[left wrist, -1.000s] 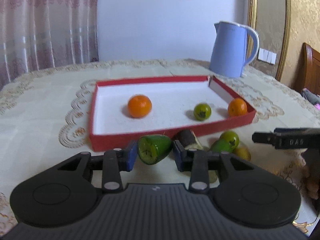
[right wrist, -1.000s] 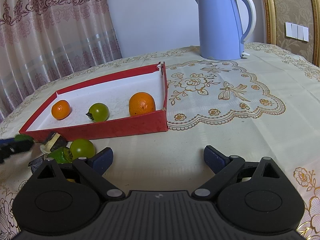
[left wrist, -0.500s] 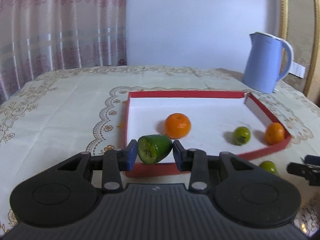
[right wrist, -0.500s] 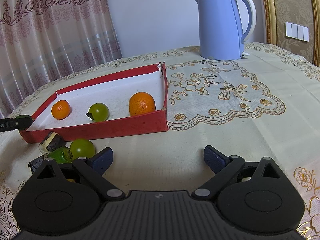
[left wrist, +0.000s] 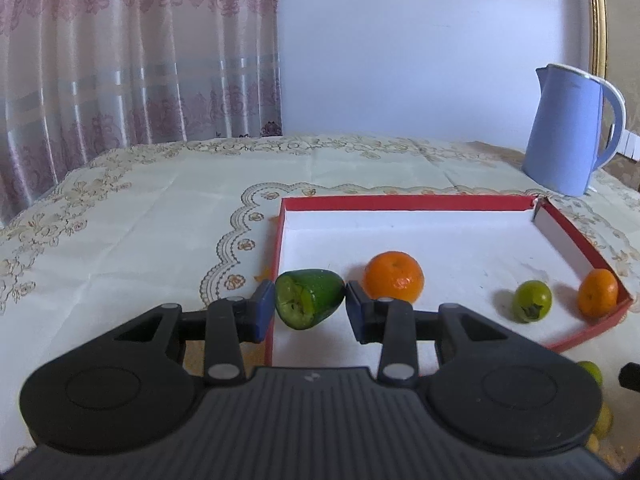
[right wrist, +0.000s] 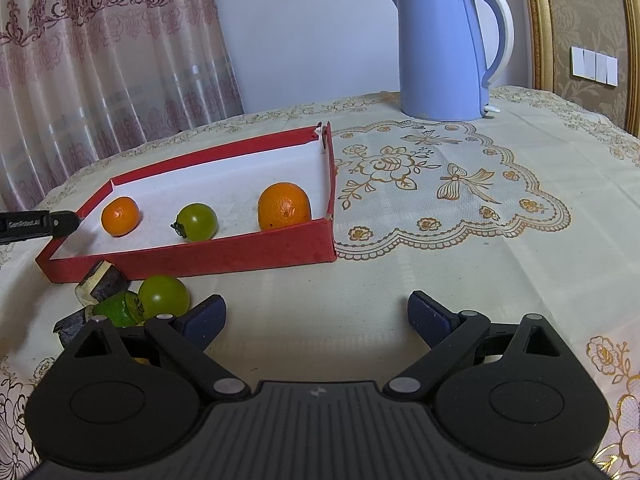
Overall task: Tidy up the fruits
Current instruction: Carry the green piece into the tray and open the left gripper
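The cut green fruit [left wrist: 310, 299] is pinched between the blue pads of the left gripper [left wrist: 310, 304], right over the near left corner of the red tray [left wrist: 400, 202]. Right gripper [right wrist: 316, 316] has its jaws spread wide with nothing in them, over the tablecloth [right wrist: 440, 248]. Leftover fruit pieces [right wrist: 132, 300] sit just beside the tray's near wall. In the tray: two oranges [left wrist: 393, 282] [left wrist: 598, 292] and a green tomato [left wrist: 532, 301]. Blue kettle [right wrist: 448, 48] at the far right.

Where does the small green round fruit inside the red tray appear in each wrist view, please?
Left wrist view: the green round fruit lies at right, between two oranges, near the red tray front wall.
Right wrist view: it sits left of centre, again between the oranges.
Shared landmark: the blue kettle.
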Available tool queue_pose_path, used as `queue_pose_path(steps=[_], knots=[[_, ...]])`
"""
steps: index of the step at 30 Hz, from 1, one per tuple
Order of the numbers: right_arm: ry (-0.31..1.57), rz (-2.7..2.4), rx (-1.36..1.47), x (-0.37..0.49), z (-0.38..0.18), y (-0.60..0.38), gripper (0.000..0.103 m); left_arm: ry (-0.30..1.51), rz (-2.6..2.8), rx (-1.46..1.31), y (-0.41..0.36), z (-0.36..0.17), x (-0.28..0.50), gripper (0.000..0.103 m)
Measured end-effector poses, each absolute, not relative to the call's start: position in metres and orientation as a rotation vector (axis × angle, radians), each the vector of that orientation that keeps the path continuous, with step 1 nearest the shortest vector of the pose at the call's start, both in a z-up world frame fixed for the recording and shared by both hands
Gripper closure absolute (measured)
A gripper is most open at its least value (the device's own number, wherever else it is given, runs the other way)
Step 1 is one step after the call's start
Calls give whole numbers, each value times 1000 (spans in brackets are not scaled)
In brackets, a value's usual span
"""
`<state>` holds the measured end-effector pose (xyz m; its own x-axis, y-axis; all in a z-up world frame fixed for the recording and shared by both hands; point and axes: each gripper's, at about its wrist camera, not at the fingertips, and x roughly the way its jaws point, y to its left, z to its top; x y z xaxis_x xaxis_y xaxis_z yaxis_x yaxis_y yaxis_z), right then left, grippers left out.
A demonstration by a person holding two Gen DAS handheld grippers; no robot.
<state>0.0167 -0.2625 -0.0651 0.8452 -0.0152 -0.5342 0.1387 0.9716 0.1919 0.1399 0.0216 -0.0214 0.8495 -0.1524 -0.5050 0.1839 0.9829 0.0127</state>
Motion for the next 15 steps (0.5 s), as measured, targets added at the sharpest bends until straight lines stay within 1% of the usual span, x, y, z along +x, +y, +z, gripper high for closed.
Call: queue_pose_path(steps=[5, 7, 8, 10, 12, 14, 15], knots=[[560, -82, 226, 17, -65, -262, 5, 517, -167, 91, 15, -24, 145, 68], [560, -82, 226, 17, -65, -262, 5, 510, -170, 103, 13, -26, 144, 58], [560, -82, 226, 17, -65, -262, 5, 505, -168, 106, 12, -26, 143, 45], [559, -82, 226, 17, -65, -262, 5, 494, -155, 107, 13, -27, 141, 35], [560, -82, 226, 17, -65, -262, 5, 487, -149, 102, 15, -26, 140, 34], [561, -82, 224, 17, -65, -262, 4, 478, -135, 90, 20, -25, 136, 29], [561, -82, 223, 17, -65, -262, 4, 470, -125, 85, 22, -25, 133, 29]])
